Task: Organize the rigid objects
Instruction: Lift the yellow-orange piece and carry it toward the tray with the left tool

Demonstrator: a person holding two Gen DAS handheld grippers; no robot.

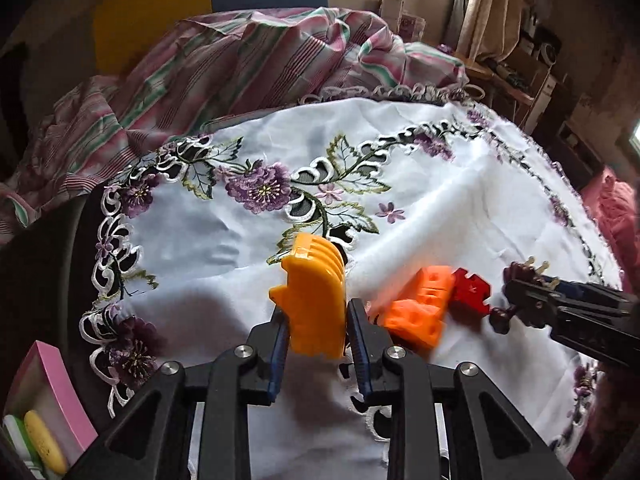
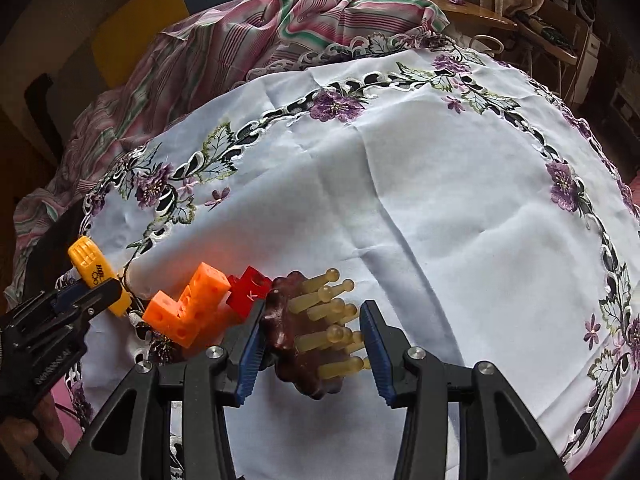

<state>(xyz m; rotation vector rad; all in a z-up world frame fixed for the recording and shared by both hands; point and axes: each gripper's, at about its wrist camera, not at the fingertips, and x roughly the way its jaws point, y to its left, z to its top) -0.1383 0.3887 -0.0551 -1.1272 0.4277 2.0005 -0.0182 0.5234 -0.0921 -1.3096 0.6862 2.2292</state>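
Pink box (image 1: 60,392): bottom-left corner of the left wrist view only; a yellow oval item (image 1: 44,448) lies inside it.
Left gripper (image 1: 316,332): jaws clamped on the yellow ridged piece (image 1: 314,300), blue pads pressing both of its flat sides, the piece upright above the cloth. In the right wrist view this gripper (image 2: 94,296) enters from the left edge, and there the yellow ridged piece (image 2: 98,274) shows printed black marks on one face, unseen from its own camera.
Orange block (image 1: 420,308): perforated, L-shaped, lying on the white embroidered tablecloth (image 1: 460,208) just right of the held yellow piece; the right wrist view shows its holes more sharply (image 2: 188,306).
Red block (image 1: 472,290): touching the orange block's right end; its white letter K shows only in the right wrist view (image 2: 250,290).
Right gripper (image 2: 316,344): jaws closed on the brown knobbed disc (image 2: 284,332); left pad on its back, right pad against the tan pegs (image 2: 332,308). From the left wrist view the right gripper (image 1: 520,300) comes in from the right, disc mostly hidden.
Striped fabric (image 2: 280,28): bunched beyond the tablecloth's far edge, in both views.
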